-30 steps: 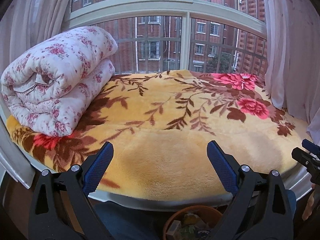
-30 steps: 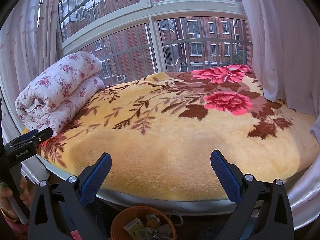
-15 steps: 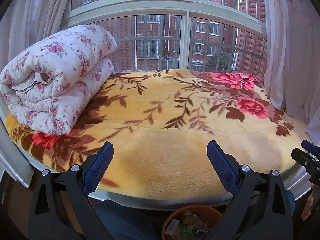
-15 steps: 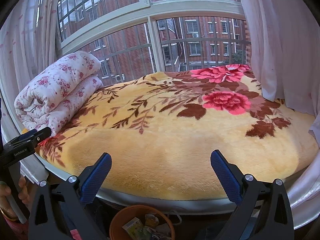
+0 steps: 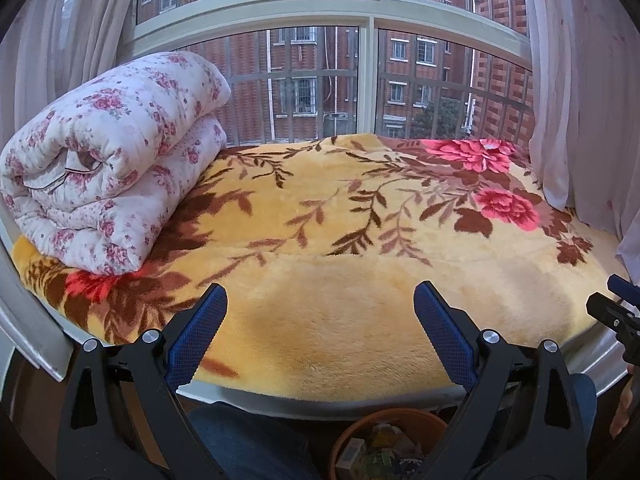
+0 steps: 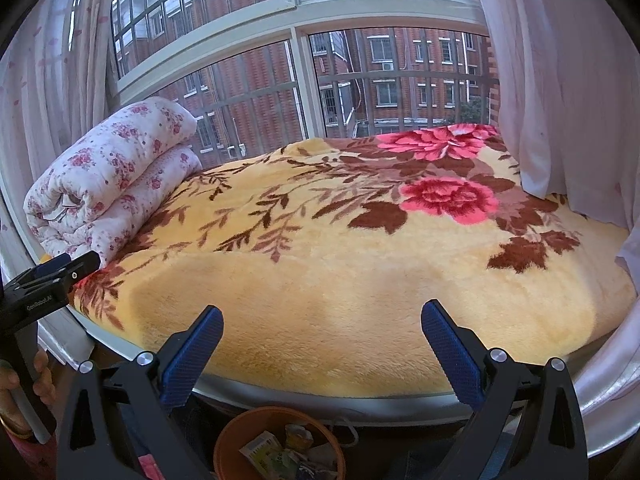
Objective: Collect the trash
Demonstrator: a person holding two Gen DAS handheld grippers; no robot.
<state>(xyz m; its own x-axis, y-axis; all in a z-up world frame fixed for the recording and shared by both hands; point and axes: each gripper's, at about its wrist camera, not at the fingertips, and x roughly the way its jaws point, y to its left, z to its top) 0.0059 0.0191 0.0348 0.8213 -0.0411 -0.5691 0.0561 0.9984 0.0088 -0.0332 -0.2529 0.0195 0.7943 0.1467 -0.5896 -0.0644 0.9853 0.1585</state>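
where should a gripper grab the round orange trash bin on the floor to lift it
Grip the round orange trash bin by its near rim, coming straight down from above with one finger inside and one outside. It stands upright with an open top, and the rim is probably the only thin edge an open gripper could span.

Plush blanket (image 5: 320, 320); quilted cloth roll (image 5: 108, 160); bin (image 6: 236, 432) seemingly plastic.

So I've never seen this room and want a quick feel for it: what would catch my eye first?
The plush yellow blanket with red flowers and brown leaves fills the curved window ledge. At its far left end lies a rolled white quilt with pink blossoms. Below the ledge's near edge stands a round orange bin holding scraps, seen between the open right tongs.
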